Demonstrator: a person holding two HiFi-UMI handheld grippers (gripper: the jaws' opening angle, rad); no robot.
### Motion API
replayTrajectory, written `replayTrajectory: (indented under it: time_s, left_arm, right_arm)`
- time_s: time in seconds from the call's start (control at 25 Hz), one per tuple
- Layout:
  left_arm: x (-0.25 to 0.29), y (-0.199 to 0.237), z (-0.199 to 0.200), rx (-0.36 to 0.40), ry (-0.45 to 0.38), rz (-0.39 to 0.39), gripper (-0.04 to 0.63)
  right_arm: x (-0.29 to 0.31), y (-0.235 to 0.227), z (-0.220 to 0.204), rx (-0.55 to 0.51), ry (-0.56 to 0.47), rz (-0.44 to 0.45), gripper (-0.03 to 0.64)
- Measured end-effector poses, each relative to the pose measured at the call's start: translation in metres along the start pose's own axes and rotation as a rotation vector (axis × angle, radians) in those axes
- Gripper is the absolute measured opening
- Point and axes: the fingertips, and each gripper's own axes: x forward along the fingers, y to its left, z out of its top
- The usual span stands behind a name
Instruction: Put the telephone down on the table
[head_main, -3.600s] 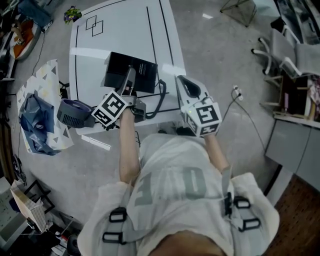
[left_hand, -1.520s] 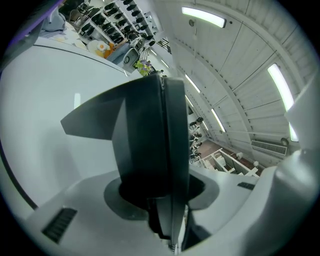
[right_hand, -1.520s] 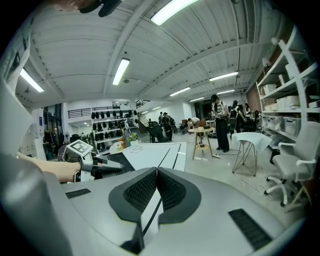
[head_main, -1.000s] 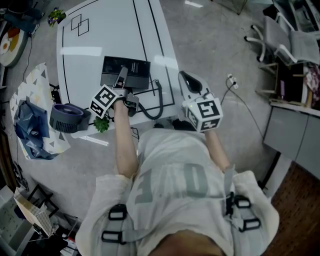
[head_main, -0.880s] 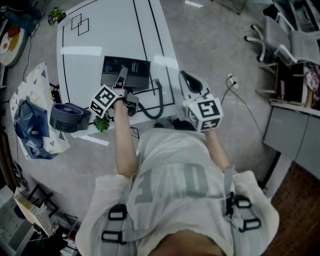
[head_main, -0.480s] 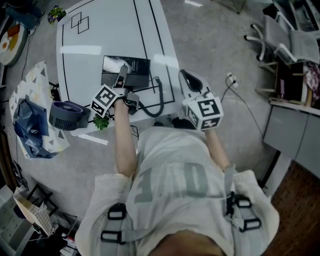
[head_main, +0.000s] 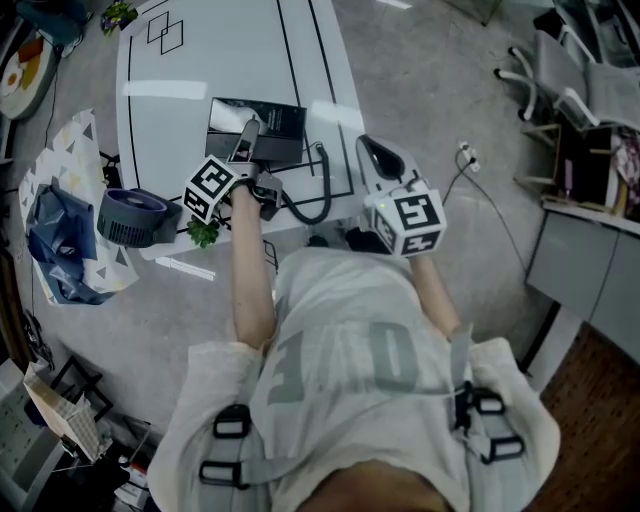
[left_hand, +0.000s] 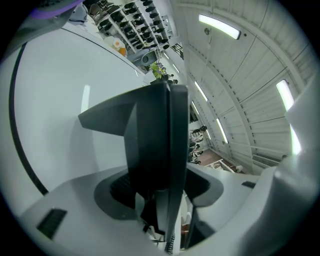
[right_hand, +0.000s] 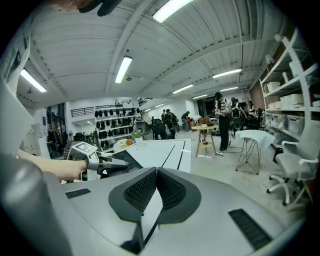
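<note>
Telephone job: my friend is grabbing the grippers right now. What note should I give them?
Left gripper: its jaws have just been opening. The black handset stands between them with a gap on one side, so it is not squeezed.
Right gripper: shut, empty, held near the table's right edge.
Things: the telephone base sits on the white table, and its cord loops toward the near edge.
Done: the handset looks lowered onto the base.
Left: probably check that it rests steady, then draw the left gripper back.
</note>
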Motion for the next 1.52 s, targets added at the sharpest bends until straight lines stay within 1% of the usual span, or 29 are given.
replayTrajectory:
  time_s: [0.16, 0.44, 0.8, 1.04, 1.16, 1.28, 1.4, 1.52]
  left_arm:
    - [-0.006, 0.003, -0.001, -0.006, -0.025, 0.017, 0.25]
    - [-0.018, 0.007, -0.006, -0.01, -0.034, 0.037, 0.261]
    - [-0.038, 0.01, -0.031, -0.031, -0.015, 0.072, 0.262]
    - [-0.06, 0.012, -0.026, -0.007, -0.06, 0.1, 0.262]
    - [-0.073, 0.004, -0.006, 0.049, -0.125, 0.117, 0.262]
    - [-0.091, -0.016, 0.023, 0.143, -0.226, 0.129, 0.262]
    - [-0.111, -0.048, 0.047, 0.301, -0.304, 0.123, 0.262]
    - [-0.128, -0.081, 0.062, 0.504, -0.367, 0.121, 0.261]
  right_arm:
    - [-0.001, 0.005, -0.003, 0.001, 0.003, 0.01, 0.008]
    - [-0.004, 0.009, -0.005, 0.006, 0.004, 0.027, 0.008]
    - [-0.006, 0.021, -0.001, 0.008, -0.008, 0.07, 0.008]
    - [-0.003, 0.031, 0.005, -0.006, -0.025, 0.103, 0.008]
    - [-0.001, 0.033, 0.013, -0.024, -0.044, 0.111, 0.008]
    - [0.003, 0.035, 0.022, -0.058, -0.062, 0.114, 0.009]
    - [0.005, 0.04, 0.034, -0.077, -0.086, 0.126, 0.008]
    - [0.006, 0.044, 0.047, -0.09, -0.115, 0.139, 0.008]
